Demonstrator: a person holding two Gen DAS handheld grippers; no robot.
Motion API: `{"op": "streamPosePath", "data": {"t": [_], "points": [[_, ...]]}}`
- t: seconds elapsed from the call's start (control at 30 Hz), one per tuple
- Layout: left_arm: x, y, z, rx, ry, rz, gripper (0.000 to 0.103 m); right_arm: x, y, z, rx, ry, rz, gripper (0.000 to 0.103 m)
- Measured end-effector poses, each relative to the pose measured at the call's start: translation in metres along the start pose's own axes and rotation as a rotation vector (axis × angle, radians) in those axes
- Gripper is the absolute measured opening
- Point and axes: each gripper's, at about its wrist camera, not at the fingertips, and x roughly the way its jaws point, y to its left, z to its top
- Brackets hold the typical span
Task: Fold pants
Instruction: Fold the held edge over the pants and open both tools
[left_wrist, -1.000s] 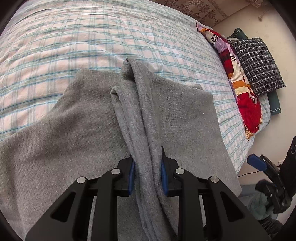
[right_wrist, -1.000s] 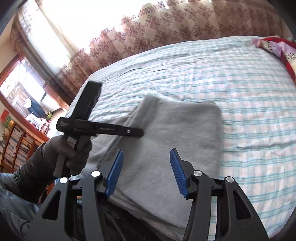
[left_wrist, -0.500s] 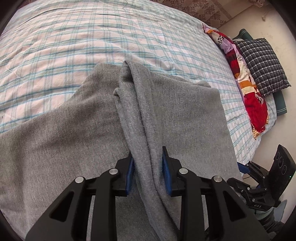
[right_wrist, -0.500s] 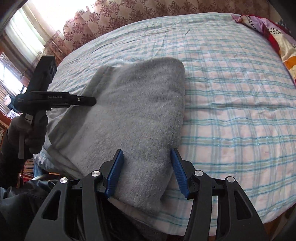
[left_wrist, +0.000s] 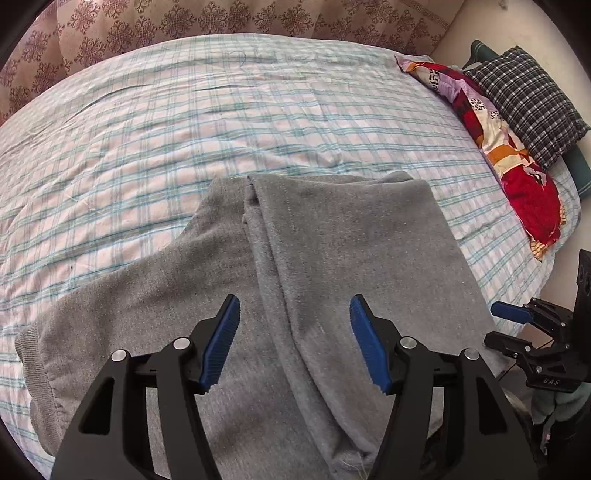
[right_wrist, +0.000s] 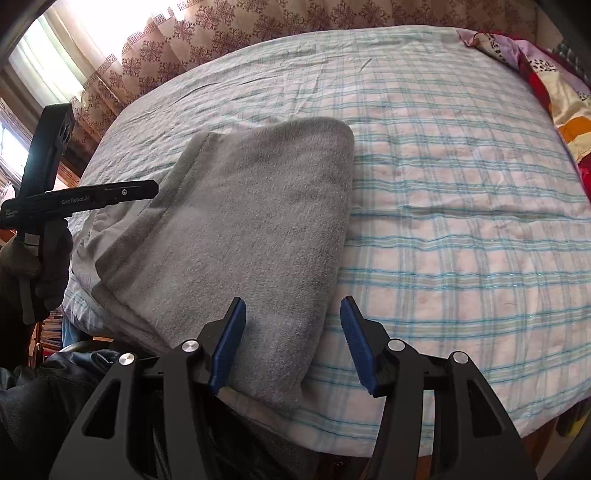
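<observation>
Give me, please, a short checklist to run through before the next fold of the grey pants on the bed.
1. Left gripper open, off the cloth: ok.
2. Right gripper open, holding nothing: ok.
3. Grey pants fully on the bed: not ok, the near end hangs over the edge.
4. Layers lined up: not ok, one leg splays left with its cuff apart.
5. Bed beyond the pants bare for folding: ok.
6. Waistband side: cannot tell.
</observation>
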Motion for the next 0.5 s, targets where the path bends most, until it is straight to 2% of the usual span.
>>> {"op": "streamPosePath", "data": {"t": [0.13,0.27,0.4,0.5], "points": [[-0.016,-0.03,-0.01,0.083,-0.02,-0.045,0.066,-0.019,-0.015,-0.004,0.023,0.014,0.013,0.054],[-0.008,-0.057,-0.034,0.174,0.034,-0.087,0.066,-0.019,-0.015,-0.016,0.004,0.056,-0.002,0.054],[0.013,-0.064,-0.059,0.245,0.102,-0.039,0.066,-0.004,-0.01,-0.027,-0.026,0.107,-0.063,0.054],[0.017,-0.061,-0.07,0.274,0.081,-0.041,0.066,0.009,-0.004,-0.034,-0.079,0.139,-0.118,0.055]]}}
